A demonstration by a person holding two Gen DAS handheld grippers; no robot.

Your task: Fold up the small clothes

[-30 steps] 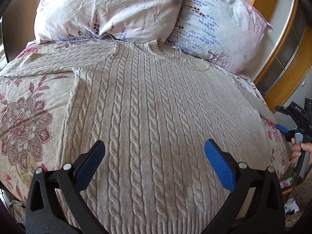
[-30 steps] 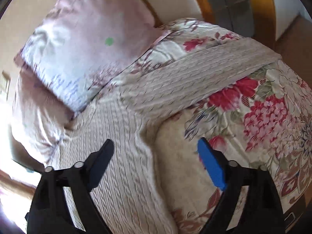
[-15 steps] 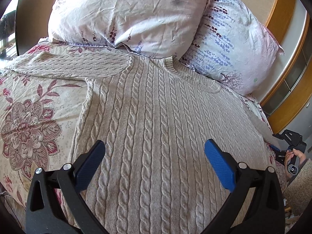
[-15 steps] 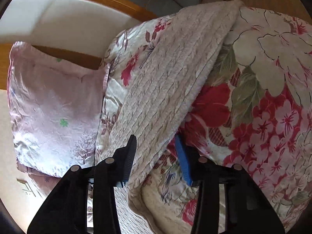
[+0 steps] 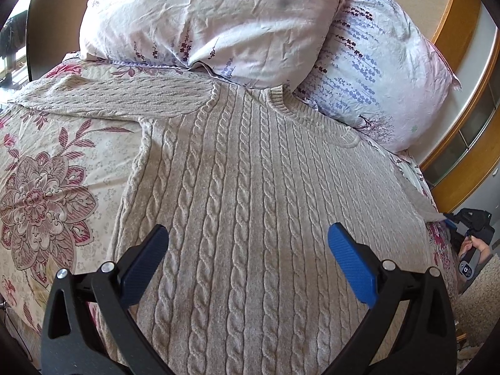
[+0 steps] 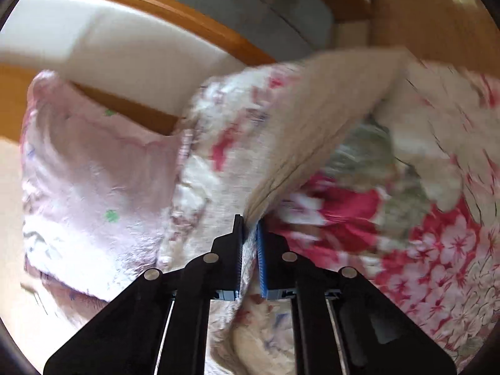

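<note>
Sweater (image 5: 250,203) x1, pillows x2 – right gripper (image 6: 249,234) pinching sleeve (image 6: 328,118), left gripper (image 5: 247,250) spread.

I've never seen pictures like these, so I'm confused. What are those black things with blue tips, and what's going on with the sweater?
Those are grabbing tools, one in each of a person's hands, and each carries a camera looking out along its two fingers.

The left tool's picture shows the left gripper open above a beige cable-knit sweater, spread flat on a flowery bedspread. Two pillows lie behind it.

The right tool's picture is blurry. There the right gripper has pinched one sleeve, which rises off the bedspread. You can also spot that tool at the left picture's right edge. Folding the sleeve inward probably comes next.
</note>
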